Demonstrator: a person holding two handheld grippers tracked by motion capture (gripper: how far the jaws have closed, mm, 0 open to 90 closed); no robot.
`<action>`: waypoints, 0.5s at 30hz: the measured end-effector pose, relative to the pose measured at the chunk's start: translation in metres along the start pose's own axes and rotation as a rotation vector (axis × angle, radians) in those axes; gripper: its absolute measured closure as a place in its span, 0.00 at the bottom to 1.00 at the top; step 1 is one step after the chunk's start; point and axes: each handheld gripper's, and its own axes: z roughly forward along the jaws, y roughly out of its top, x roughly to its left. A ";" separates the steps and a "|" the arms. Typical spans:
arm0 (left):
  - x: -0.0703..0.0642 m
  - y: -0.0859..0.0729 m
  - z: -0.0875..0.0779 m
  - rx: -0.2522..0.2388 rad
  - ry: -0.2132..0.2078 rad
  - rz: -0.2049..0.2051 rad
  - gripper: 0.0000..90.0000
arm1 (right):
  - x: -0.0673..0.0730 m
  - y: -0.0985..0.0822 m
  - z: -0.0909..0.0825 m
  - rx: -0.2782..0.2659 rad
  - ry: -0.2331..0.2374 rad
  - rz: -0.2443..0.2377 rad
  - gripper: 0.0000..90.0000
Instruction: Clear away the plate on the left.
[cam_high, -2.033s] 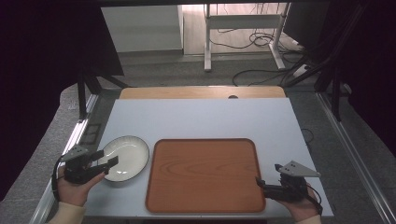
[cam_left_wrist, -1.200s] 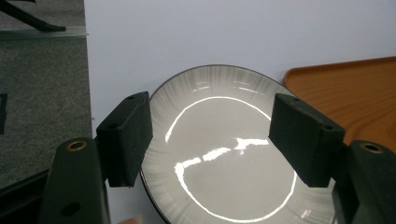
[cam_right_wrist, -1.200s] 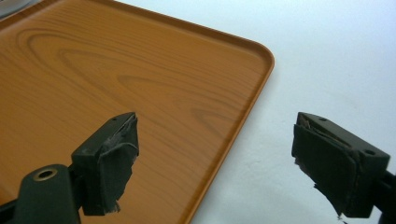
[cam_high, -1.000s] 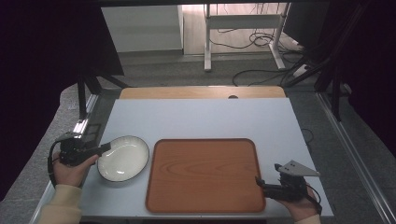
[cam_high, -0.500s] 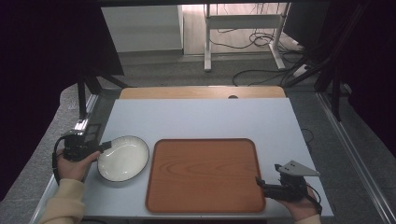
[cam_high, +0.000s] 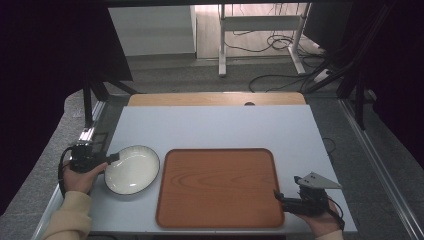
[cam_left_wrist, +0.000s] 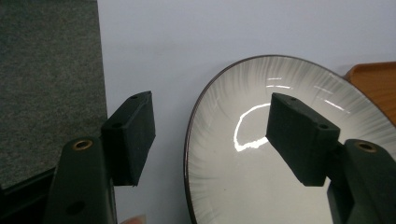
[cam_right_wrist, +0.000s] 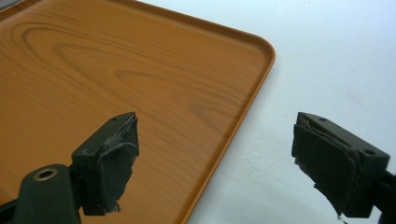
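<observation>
Left gripper (cam_high: 111, 158): held in the person's left hand (cam_high: 80, 175) at the left edge of the worktop (cam_high: 215, 127). Jaws are seen spread wide in the left gripper view, straddling the plate's left rim, one jaw outside over bare worktop, the other above the plate's inner surface. Contact with the rim cannot be told. Nothing is pinched.

Plate (cam_high: 132, 169): round, shallow, pale glazed, with a thin dark rim (cam_left_wrist: 189, 140) and fine radial streaks. It is laid flat on the worktop at front left, just beside the tray's left edge; a glare patch is noted on its inner surface in the left gripper view.

Tray (cam_high: 219, 186): rectangular, orange-brown wood grain, rounded corners, low raised lip. It is set flat at the front centre of the worktop, between the plate and the right gripper. Its surface is bare.

Right gripper (cam_high: 280, 198): held in the person's right hand (cam_high: 325, 220) at the front right, low over the tray's near right corner, with a grey three-cornered plate on top. Jaws are seen spread wide in the right gripper view, one above the tray surface (cam_right_wrist: 116, 70), the other above the white worktop beyond the tray's lip. Worn padding is noted on both jaws. Nothing is held.
</observation>
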 end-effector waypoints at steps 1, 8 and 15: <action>0.001 0.000 0.001 0.004 -0.001 -0.002 0.35 | 0.000 0.000 0.000 0.001 0.000 -0.002 0.17; 0.005 -0.004 0.007 0.008 -0.017 -0.012 0.36 | -0.001 -0.001 0.001 0.005 0.003 -0.001 0.17; 0.008 -0.006 0.012 0.023 -0.041 -0.023 0.40 | 0.000 -0.001 0.001 0.010 0.004 -0.004 0.17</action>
